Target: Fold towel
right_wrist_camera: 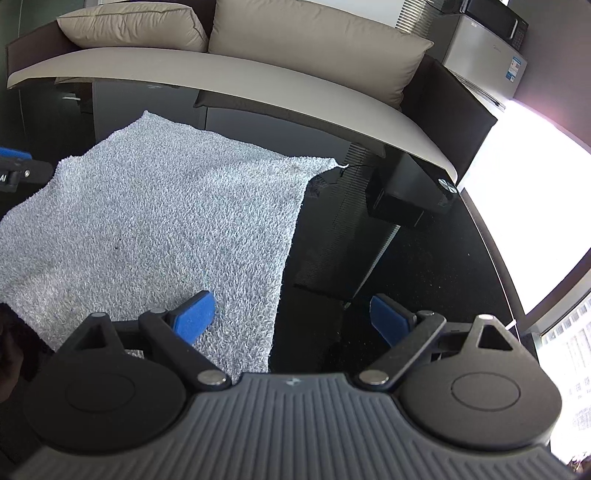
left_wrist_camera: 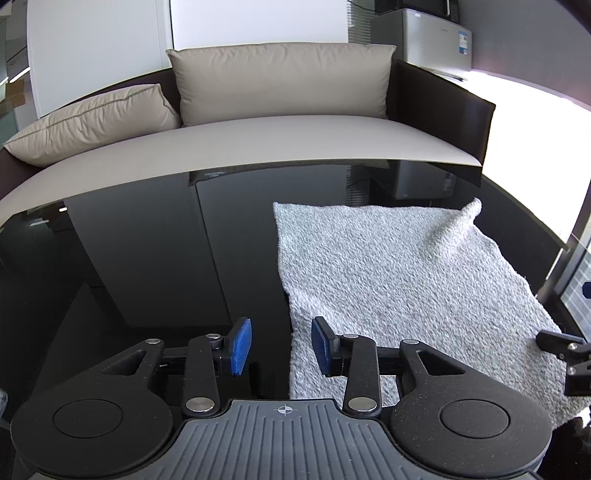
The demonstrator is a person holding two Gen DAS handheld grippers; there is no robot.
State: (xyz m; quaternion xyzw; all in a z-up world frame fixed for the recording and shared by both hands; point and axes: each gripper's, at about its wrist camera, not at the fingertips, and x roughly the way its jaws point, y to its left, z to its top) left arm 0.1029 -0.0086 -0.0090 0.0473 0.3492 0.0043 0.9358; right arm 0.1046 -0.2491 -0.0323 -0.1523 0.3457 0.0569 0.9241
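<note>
Nearest the left wrist camera, the left hand-held gripper (left_wrist_camera: pixel 281 345) hangs over the near left edge of the towel (left_wrist_camera: pixel 399 280), its blue pads (left_wrist_camera: pixel 242 345) apart with nothing between them; one pad is above bare black glass, the other above the cloth. Whether either touches what lies below cannot be told. The right hand-held gripper (right_wrist_camera: pixel 291 319) stands with its jaws wide apart and empty, straddling the towel's right edge: its left pad (right_wrist_camera: pixel 195 315) is over the cloth, its right pad over the dark glass.

That pale grey, nubby towel (right_wrist_camera: pixel 155 229) lies spread flat on the tabletop (left_wrist_camera: pixel 147 266), with its far right corner (left_wrist_camera: pixel 471 210) slightly raised in the left view. No container shows in either view.

Beyond the glossy black tabletop (right_wrist_camera: pixel 424 280), which mirrors the room, runs a sofa (left_wrist_camera: pixel 258 140) with a beige seat, dark arms and two beige cushions (left_wrist_camera: pixel 280 81). A small silver fridge (right_wrist_camera: pixel 484 62) stands behind it with a dark microwave (right_wrist_camera: pixel 495 14) on top. Bright daylight pours in from the right.
</note>
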